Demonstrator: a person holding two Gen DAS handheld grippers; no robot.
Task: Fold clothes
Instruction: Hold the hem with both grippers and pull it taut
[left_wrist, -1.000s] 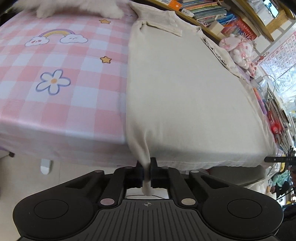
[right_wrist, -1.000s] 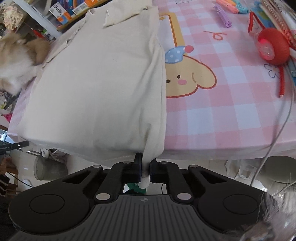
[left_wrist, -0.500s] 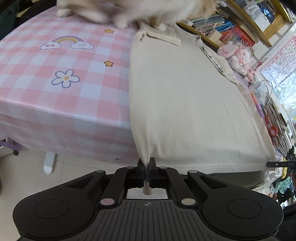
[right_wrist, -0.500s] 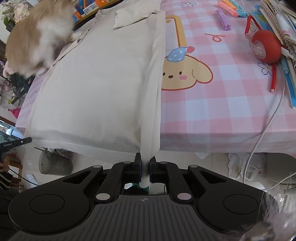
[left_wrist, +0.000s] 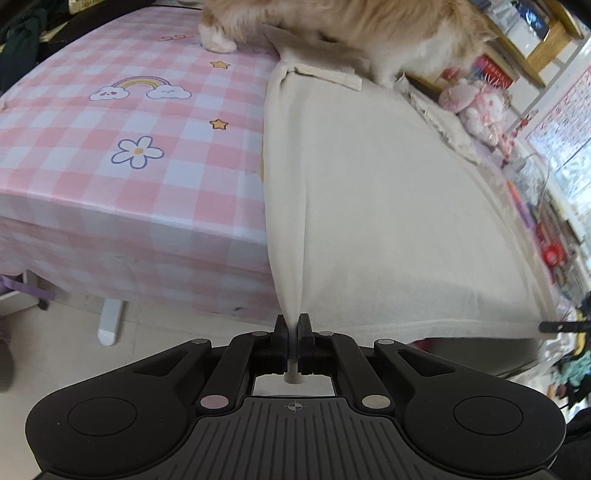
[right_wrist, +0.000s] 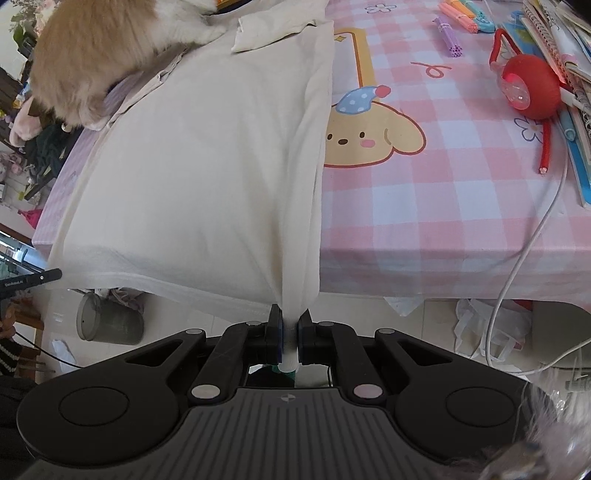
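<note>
A pink checked tablecloth covers the table, and the cream T-shirt lies flat on it, its hem overhanging the edge at 6 o'clock. A ginger-and-white furry animal stands on the collar end at 12 o'clock. The left gripper and the right gripper each pinch a bottom hem corner tight.

Standing far beyond the jaws: furry orange-white animal; lying right of them: red ball, white cable.

Small white lettering is showing on the black bar at the left edge, too tiny to read; nothing else legible.
</note>
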